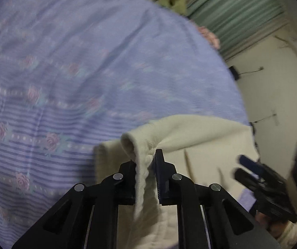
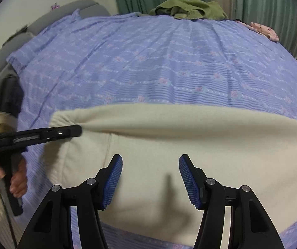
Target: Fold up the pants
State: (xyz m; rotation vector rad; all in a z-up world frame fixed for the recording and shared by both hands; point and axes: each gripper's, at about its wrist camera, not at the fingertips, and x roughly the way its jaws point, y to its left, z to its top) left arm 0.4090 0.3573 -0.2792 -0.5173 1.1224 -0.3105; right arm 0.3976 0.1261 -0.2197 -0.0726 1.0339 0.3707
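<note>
Pinching the cream pants [image 1: 200, 132] at a bunched edge, the left tool [image 1: 146, 166] lifts it off the bed [image 1: 65, 62].
The right tool [image 2: 150, 166], spread wide, hovers over the pants; beyond both lie a green garment [image 2: 190, 8] and pink cloth [image 2: 264, 30], curtains [image 2: 262, 2] behind.

Bed [image 2: 158, 66] carried cream pants [image 2: 169, 145] just ahead of the fingers; green clothes [image 2: 190, 8] and pink cloth [image 2: 264, 30] lay far beyond.
</note>
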